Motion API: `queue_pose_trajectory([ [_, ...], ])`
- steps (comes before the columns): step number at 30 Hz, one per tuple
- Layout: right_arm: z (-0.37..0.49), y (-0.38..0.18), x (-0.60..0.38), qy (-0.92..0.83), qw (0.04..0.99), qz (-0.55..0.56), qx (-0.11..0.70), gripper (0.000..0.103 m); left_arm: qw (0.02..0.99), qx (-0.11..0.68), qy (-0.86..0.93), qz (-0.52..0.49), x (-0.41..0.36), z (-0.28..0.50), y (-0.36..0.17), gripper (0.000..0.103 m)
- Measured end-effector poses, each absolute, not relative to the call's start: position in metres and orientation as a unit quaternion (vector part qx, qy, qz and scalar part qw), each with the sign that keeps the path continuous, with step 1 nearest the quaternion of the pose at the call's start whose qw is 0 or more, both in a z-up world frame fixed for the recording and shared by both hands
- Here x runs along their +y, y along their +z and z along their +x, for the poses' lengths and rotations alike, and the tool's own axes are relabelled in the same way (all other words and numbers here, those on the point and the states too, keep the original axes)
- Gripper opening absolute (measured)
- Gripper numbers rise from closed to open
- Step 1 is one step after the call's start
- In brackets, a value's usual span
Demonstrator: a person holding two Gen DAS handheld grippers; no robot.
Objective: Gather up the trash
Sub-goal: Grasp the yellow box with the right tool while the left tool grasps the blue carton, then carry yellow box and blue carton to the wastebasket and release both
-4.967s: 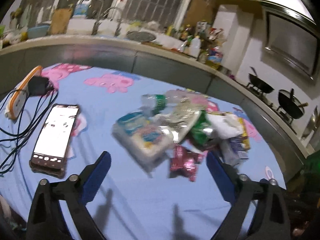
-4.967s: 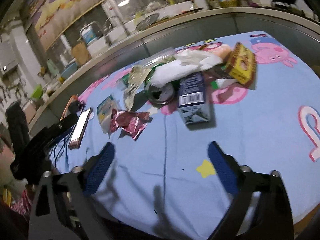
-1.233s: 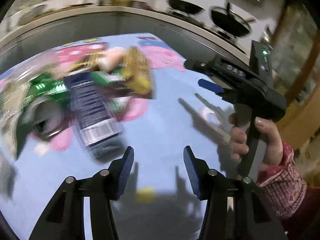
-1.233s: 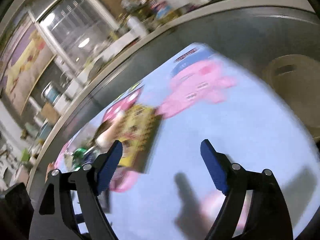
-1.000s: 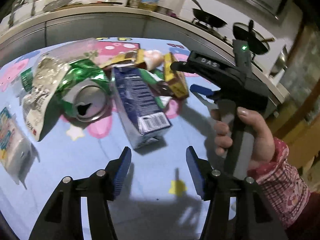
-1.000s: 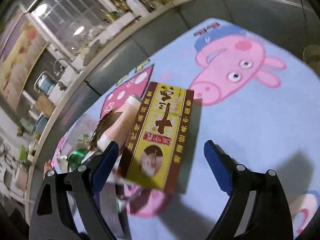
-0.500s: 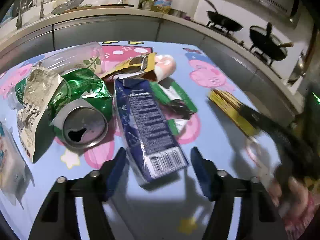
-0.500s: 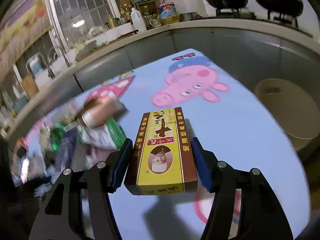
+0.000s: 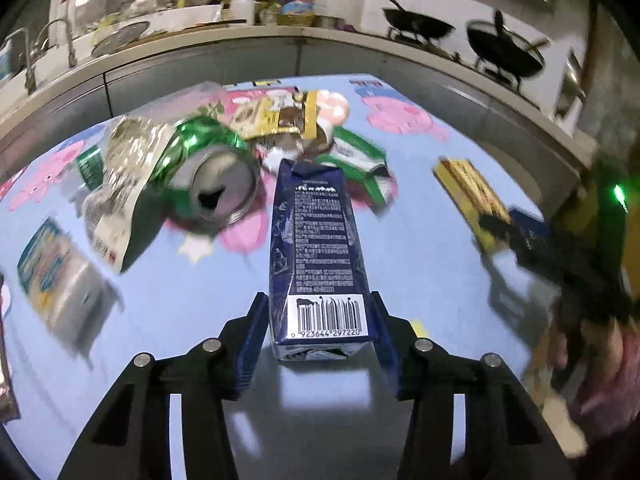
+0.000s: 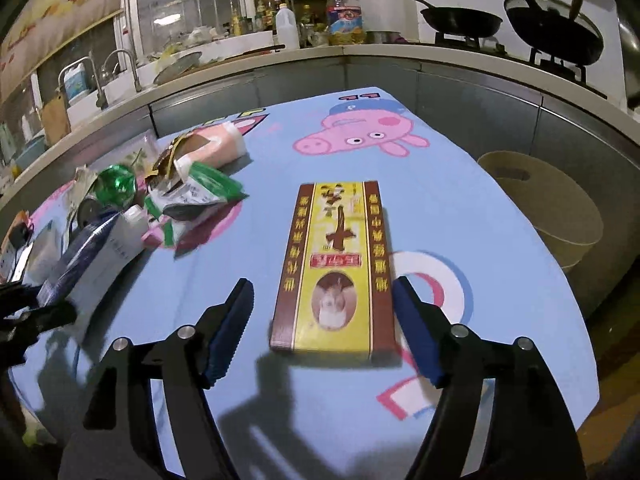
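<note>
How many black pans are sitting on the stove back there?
2: a frying pan on the left burner, and a lidded wok on the right burner. More could be out of view.

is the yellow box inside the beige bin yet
No, the yellow box lies flat on the blue cloth between the right gripper fingers, while the beige bin stands beyond the table's edge.
</note>
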State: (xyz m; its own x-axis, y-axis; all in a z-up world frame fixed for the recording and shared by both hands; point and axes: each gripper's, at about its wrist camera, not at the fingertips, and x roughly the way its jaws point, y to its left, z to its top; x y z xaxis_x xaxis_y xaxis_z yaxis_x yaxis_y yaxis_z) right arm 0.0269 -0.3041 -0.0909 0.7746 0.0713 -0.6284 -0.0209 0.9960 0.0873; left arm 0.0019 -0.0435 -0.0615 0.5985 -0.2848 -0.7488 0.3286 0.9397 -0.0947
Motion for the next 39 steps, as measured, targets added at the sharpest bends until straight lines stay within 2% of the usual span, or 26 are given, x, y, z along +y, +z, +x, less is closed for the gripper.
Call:
queue_pose_trajectory([
  [3, 0.024, -0.095, -0.304, 0.020, 0.941, 0.039, 0.336, 0.076, 0.897, 0.413, -0.157, 0.030, -0.037, 0.000, -0.058, 0.051],
  [4, 0.023, -0.097, -0.304, 0.017, 0.940, 0.039, 0.338, 0.076, 0.900, 0.408, -0.150, 0.027, -0.036, 0.002, -0.056, 0.055],
  [7, 0.023, -0.099, -0.306, 0.011, 0.939, 0.038, 0.342, 0.076, 0.905, 0.402, -0.140, 0.017, -0.042, 0.007, -0.054, 0.078],
  [12, 0.020, -0.096, -0.307, 0.002, 0.942, 0.034, 0.334, 0.079, 0.905, 0.403, -0.129, 0.046, -0.059, 0.016, -0.062, 0.078],
  [13, 0.020, -0.096, -0.308, 0.002, 0.942, 0.035, 0.333, 0.079, 0.904, 0.405, -0.126, 0.043, -0.059, 0.018, -0.064, 0.076],
  [15, 0.022, -0.097, -0.307, 0.003, 0.942, 0.035, 0.334, 0.079, 0.900, 0.416, -0.123, 0.037, -0.056, 0.021, -0.068, 0.052],
  [20, 0.030, -0.104, -0.305, 0.014, 0.938, 0.034, 0.346, 0.077, 0.899, 0.415, -0.141, 0.019, -0.044, 0.014, -0.063, 0.049],
  [21, 0.030, -0.105, -0.305, 0.010, 0.939, 0.034, 0.343, 0.062, 0.899, 0.412, -0.147, 0.011, -0.042, 0.011, -0.060, 0.049],
  [22, 0.029, -0.104, -0.304, 0.009, 0.940, 0.034, 0.341, 0.059, 0.900, 0.407, -0.154, 0.003, -0.039, 0.008, -0.055, 0.049],
  [29, 0.013, -0.090, -0.314, 0.003, 0.953, 0.054, 0.298, 0.058, 0.912, 0.348, -0.217, -0.005, -0.058, 0.001, -0.013, 0.049],
  [34, 0.004, -0.078, -0.329, -0.014, 0.960, 0.059, 0.274, 0.058, 0.900, 0.348, -0.264, -0.004, -0.098, 0.023, -0.008, 0.049],
  [39, 0.006, -0.083, -0.350, -0.032, 0.954, 0.072, 0.288, 0.058, 0.889, 0.353, -0.291, 0.011, -0.139, 0.043, -0.013, 0.049],
])
